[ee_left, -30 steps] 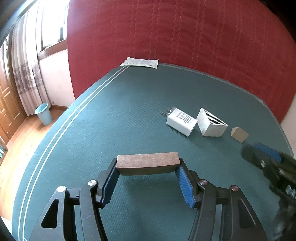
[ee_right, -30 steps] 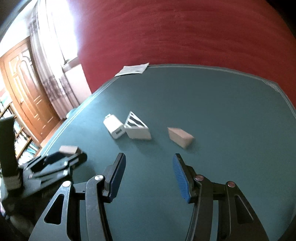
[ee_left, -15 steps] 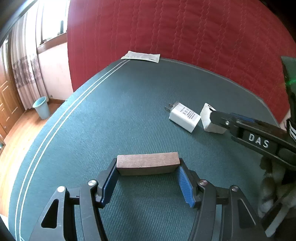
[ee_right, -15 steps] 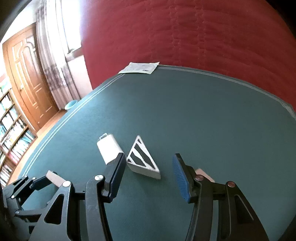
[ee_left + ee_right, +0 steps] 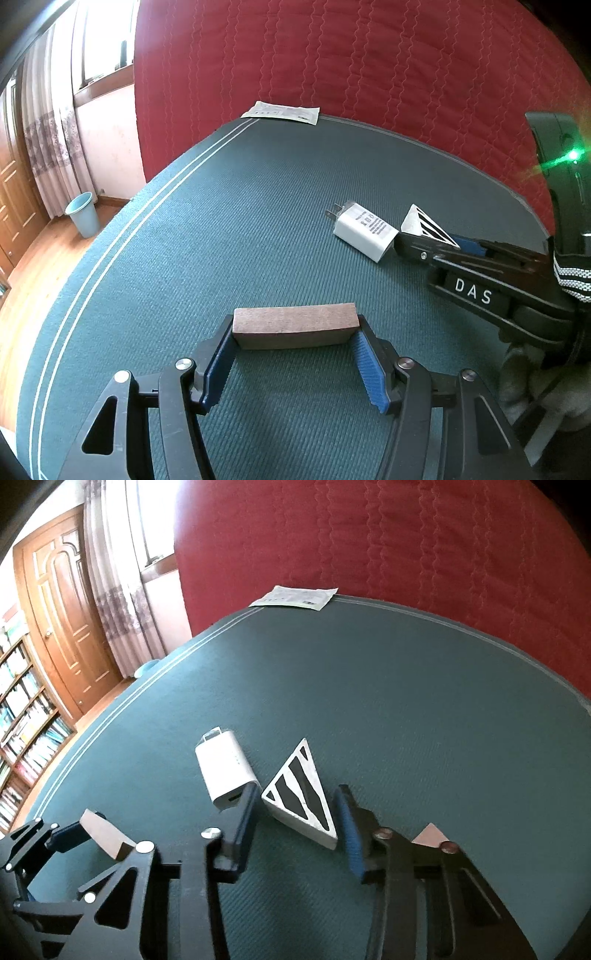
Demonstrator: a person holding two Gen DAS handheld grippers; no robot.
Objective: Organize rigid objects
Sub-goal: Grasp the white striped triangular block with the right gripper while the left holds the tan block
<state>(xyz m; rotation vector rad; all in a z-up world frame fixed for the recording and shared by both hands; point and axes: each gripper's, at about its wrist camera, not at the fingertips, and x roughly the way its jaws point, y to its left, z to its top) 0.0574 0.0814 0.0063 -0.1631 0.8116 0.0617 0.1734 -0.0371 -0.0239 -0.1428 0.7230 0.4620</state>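
Note:
A brown wooden block (image 5: pixel 295 319) is clamped end to end between the blue pads of my left gripper (image 5: pixel 294 334), just above the green table (image 5: pixel 221 221). In the right wrist view my right gripper (image 5: pixel 297 802) straddles a white triangular block with black stripes (image 5: pixel 299 794). Its jaws are closing, and both pads touch the block's sides. A white plug-in charger (image 5: pixel 225 771) lies just left of that block, against the left finger. A small tan wedge (image 5: pixel 430 836) peeks out behind the right finger. The left wrist view shows the charger (image 5: pixel 364 230) and the triangular block (image 5: pixel 421 223), with the right gripper reaching in from the right.
A sheet of paper (image 5: pixel 282 110) lies at the table's far edge, below a red quilted wall (image 5: pixel 369 55). A blue bin (image 5: pixel 83 214) stands on the wooden floor to the left. A door (image 5: pixel 70 620) and bookshelves (image 5: pixel 22 716) are further left.
My right gripper has moved in over the striped triangular block, and its jaws have narrowed onto it. The left gripper and its wooden block have stayed put.

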